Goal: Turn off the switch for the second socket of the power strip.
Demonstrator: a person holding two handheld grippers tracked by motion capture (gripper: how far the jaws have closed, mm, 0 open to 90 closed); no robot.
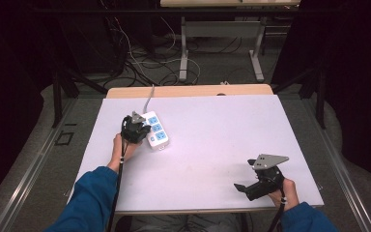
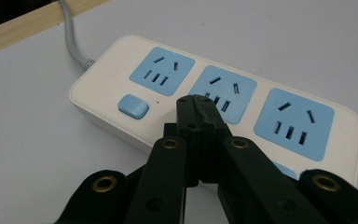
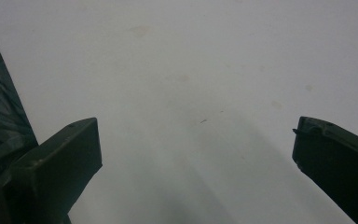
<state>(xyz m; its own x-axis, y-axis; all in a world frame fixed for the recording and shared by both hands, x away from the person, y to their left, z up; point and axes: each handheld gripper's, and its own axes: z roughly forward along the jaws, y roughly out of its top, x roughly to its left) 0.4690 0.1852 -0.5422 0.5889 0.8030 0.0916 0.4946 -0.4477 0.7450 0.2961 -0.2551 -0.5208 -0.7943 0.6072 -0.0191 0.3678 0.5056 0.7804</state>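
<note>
The power strip (image 2: 214, 105) lies on the left half of the white table (image 1: 212, 140), its grey cord (image 2: 72, 42) running off the far edge. It has three blue sockets in a row and a small blue switch (image 2: 133, 106) near the cord end. The left gripper (image 2: 198, 105) hovers right over it, jaws pressed together into a single blunt tip — probably so it can poke rather than grab, with the switch just to one side of that tip. The right gripper (image 1: 245, 189) rests well apart near the table's front right, jaws spread wide over bare surface — idle, apparently kept clear of the work.
</note>
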